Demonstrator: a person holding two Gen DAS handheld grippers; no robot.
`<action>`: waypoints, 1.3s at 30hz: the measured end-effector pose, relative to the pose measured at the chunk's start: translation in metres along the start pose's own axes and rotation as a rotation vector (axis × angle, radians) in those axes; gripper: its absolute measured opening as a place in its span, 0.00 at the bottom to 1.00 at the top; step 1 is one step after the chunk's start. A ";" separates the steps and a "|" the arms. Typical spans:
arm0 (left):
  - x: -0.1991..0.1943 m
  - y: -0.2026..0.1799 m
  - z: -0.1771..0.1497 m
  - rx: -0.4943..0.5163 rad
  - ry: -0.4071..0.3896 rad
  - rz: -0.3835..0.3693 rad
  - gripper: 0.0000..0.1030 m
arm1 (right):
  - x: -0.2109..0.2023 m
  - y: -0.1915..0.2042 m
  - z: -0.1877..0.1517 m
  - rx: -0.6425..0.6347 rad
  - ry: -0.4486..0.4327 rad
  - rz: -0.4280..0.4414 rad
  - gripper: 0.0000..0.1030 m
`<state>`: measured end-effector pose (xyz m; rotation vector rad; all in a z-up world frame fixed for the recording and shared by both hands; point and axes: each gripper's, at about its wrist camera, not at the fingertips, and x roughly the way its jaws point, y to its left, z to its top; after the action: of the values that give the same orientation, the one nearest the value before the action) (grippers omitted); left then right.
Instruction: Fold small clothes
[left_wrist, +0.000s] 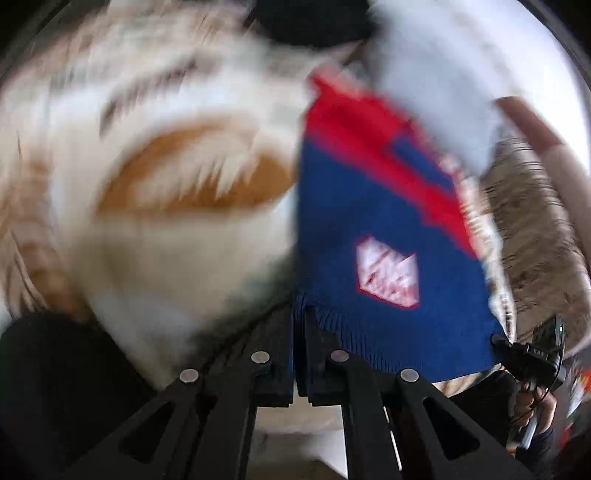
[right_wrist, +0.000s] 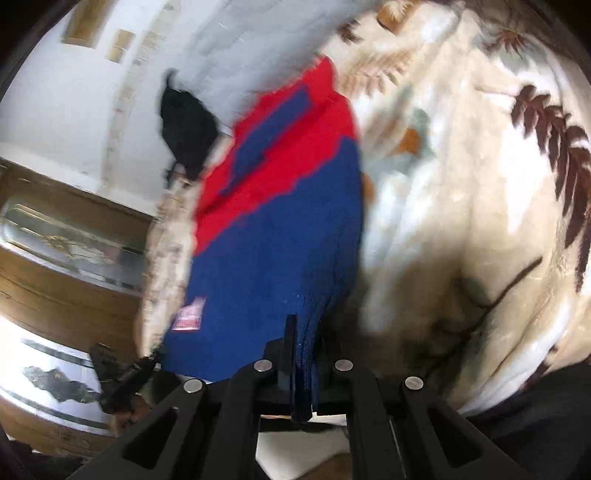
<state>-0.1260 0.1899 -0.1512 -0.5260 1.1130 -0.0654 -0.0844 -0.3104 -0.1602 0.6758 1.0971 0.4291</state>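
1. Left black two-finger gripper (left_wrist: 300, 332): jaws pinched tight together, w/ the ribbed bottom edge of the small blue and red knit sweater (left_wrist: 373, 229) caught between them.
2. Right black two-finger gripper (right_wrist: 303, 343): jaws also closed tight, w/ a bunched fold of the same sweater squeezed between them.
3. Left view: the right gripper shows at the sweater's far bottom corner, a bare hand (left_wrist: 535, 406) wrapped round its handle.

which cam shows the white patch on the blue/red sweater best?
Left wrist. The white patch faces that camera, whole and large on the sweater, though motion-blurred. The right wrist view catches the patch only small, at the garment's left edge. Both the left gripper and right gripper pinch the ribbed hem.
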 end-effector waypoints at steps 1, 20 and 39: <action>-0.005 0.001 0.000 -0.007 -0.018 -0.014 0.04 | 0.010 -0.014 0.000 0.062 0.039 -0.009 0.05; -0.025 -0.117 0.246 0.193 -0.392 -0.093 0.06 | -0.002 0.080 0.202 -0.088 -0.201 0.207 0.05; 0.096 -0.061 0.224 0.159 -0.193 0.080 0.71 | 0.070 0.020 0.216 -0.154 -0.216 -0.085 0.85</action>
<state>0.1247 0.1901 -0.1307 -0.3373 0.9298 -0.0325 0.1417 -0.3137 -0.1298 0.5241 0.8757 0.3545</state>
